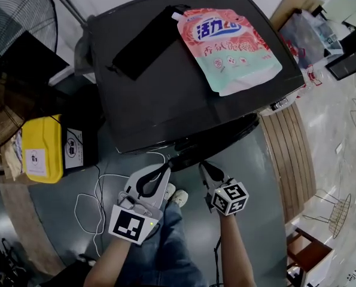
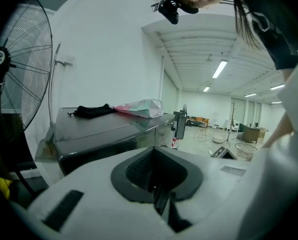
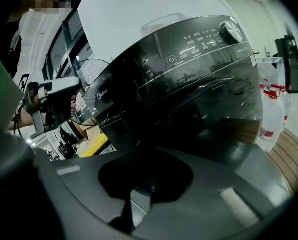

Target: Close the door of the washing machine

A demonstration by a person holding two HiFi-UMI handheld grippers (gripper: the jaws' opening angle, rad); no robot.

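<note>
Before the washing machine (image 1: pixel 166 100) — left gripper (image 1: pixel 165 168) and right gripper (image 1: pixel 204 165), fingers closed, empty.

Big open indoor hall, test-lab or studio look, not home. Washing machine (image 1: pixel 183 88) stands free on grey floor (image 1: pixel 267 184), detergent pouch (image 1: pixel 228 49) on top. Ceiling strip lights (image 2: pixel 220 69), white walls (image 2: pixel 103 59), standing fan (image 2: pixel 13 79), loose cables (image 1: pixel 91 202), wire baskets (image 1: pixel 339 214), wooden platform (image 1: pixel 288 154) beside machine.
</note>
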